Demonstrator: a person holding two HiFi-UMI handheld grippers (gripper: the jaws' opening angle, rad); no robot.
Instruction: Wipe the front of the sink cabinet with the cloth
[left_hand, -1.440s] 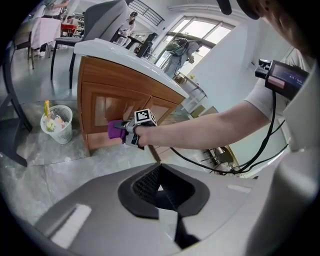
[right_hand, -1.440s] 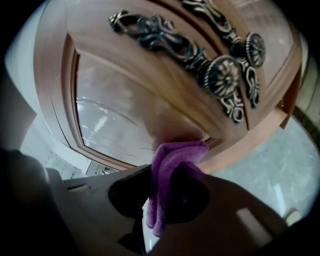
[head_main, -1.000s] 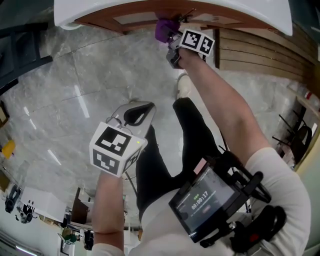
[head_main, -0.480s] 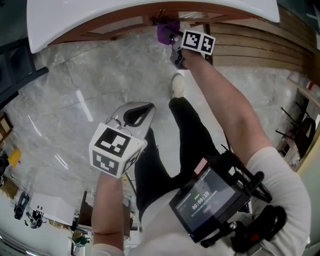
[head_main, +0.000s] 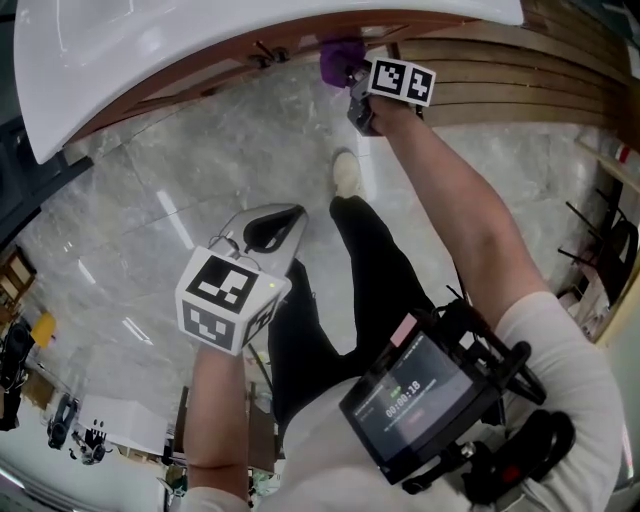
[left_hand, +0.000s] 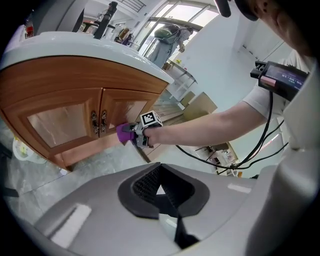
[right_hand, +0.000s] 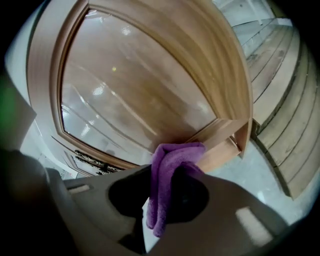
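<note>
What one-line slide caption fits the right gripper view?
Right claw, shut on a folded purple cloth, holds it at the bottom edge of the wooden sink cabinet door.

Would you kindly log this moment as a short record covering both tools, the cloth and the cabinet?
Right tool: shut on the purple cloth
Cloth position: at the lower edge of the wooden cabinet door, apparently touching it
Left tool: shut, empty, held away from the cabinet over the marble floor
Sink top: white, overhanging the cabinet

bright daylight, fisheye edges, floor glare
</note>
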